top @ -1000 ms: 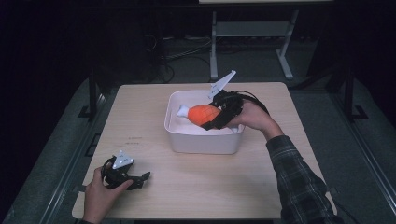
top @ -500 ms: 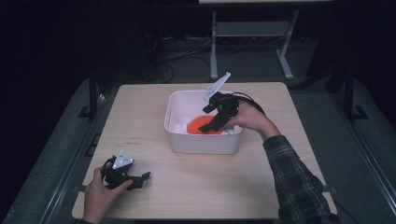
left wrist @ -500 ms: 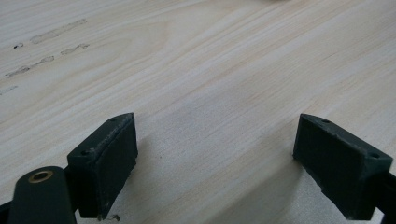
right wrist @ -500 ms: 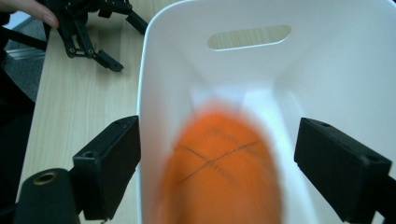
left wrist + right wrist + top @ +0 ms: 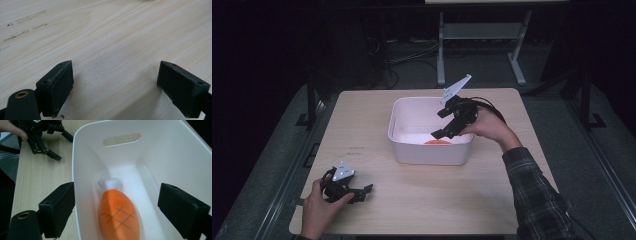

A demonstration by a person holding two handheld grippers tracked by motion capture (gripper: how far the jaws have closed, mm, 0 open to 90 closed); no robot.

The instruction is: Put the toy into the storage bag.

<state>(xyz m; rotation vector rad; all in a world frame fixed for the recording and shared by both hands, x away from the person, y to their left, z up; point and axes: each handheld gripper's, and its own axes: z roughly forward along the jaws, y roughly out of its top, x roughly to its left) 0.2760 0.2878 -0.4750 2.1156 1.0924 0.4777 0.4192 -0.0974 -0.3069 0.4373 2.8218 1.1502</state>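
- On the far left, I see dark floor beside the wooden table point(image 5: 377, 125), which has a pale, light-grained top.
- Near the table's front left corner, my left hand point(image 5: 314, 210) rests on the wood and holds the left gripper point(image 5: 362, 191), lying low on the surface.
- In the left gripper view, its two black jaws stand wide apart with bare wood grain between them, so these tongs are open and hold nothing. A few faint grey smudges mark the wood at the upper left of that view.
- At the middle of the table sits a white tub point(image 5: 399, 127) with rounded corners and a slot handle in its end wall.
- Inside the tub, on its floor, lies an orange toy drumstick point(image 5: 118, 218) with a white knob at one end and dark crossed lines on its skin. From the high view I see just an orange sliver point(image 5: 438, 142) of it behind the tub's near wall.
- Above the tub's right half, my right hand point(image 5: 489, 125) holds the right gripper point(image 5: 443, 122), tilted down into the tub.
- Its jaws have just been opening; they stand wide, above the drumstick without touching it.
- Behind the table, the room is dark, with a pale metal stand point(image 5: 442, 55) and loose cables on the floor.
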